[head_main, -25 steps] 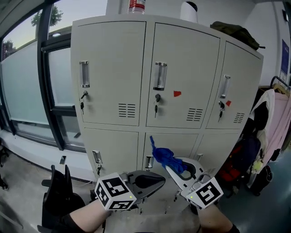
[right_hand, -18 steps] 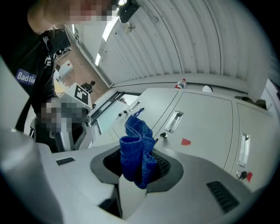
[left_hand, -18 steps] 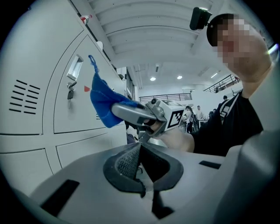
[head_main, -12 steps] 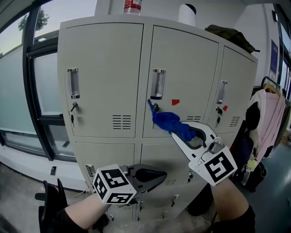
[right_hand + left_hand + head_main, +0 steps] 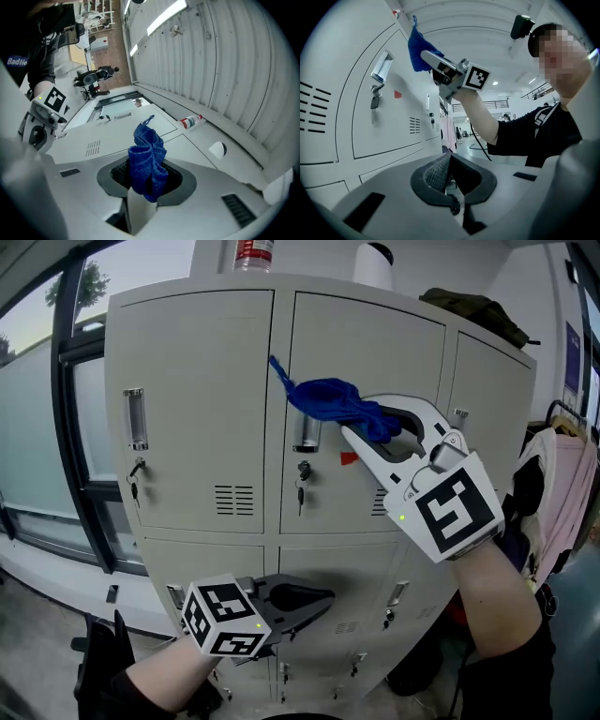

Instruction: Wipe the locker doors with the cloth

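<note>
Between right tongs [image 5: 367, 427], bunched blue cloth [image 5: 326, 397], before upper locker door [image 5: 375, 343]

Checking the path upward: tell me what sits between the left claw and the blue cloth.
Head view: between left claw and blue cloth shows only the middle locker door, with its keyed lock and red sticker.

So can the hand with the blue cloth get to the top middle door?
Probably yes. The right gripper holds the cloth right up at the upper middle door, with nothing between them; the left gripper hangs lower.
</note>
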### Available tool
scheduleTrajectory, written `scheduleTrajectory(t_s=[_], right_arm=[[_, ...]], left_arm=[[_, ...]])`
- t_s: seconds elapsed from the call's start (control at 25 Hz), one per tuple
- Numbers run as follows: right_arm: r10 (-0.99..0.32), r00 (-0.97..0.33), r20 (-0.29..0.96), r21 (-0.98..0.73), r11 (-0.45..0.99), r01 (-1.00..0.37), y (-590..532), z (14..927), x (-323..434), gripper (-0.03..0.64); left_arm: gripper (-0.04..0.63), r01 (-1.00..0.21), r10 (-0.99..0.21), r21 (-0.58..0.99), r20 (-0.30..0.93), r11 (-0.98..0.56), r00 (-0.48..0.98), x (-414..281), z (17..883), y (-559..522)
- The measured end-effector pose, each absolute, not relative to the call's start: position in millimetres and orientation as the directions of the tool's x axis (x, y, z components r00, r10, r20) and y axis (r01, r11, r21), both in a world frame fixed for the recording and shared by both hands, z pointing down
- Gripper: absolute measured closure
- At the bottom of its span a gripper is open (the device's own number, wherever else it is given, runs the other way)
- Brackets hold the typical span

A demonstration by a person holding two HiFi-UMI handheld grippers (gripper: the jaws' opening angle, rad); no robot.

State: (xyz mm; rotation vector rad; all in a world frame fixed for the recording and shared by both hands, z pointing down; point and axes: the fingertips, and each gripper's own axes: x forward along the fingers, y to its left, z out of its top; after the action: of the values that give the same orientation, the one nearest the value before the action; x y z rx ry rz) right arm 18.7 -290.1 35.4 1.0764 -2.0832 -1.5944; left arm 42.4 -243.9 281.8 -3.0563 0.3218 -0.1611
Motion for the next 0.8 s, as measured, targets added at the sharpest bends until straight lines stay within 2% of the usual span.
scheduleTrajectory(t_s=[0.12,0.36,0.8], right_arm=[[-0.733,-0.637,-0.239,0.941,-0.012,-0.339,-297,6,15,0.514],[-0.736,-0.54,-0.407,0.913,-0.355,-0.203,-314,-54,2,0.514],[-0.738,-0.424,-0.525,0.821,-0.571,-0.023,-342,-83,1,0.515]], left_arm=[[0.588,-0.227,-0.234,-0.084,0.088,-0.97,0.968,39,277,-250],[0.588,-0.249,-0.256,-0.104,0.062,-0.963,0.965,37,260,-254],[0.588,-0.273,-0.285,-0.177,0.04,-0.946,0.958,34,223,-246]])
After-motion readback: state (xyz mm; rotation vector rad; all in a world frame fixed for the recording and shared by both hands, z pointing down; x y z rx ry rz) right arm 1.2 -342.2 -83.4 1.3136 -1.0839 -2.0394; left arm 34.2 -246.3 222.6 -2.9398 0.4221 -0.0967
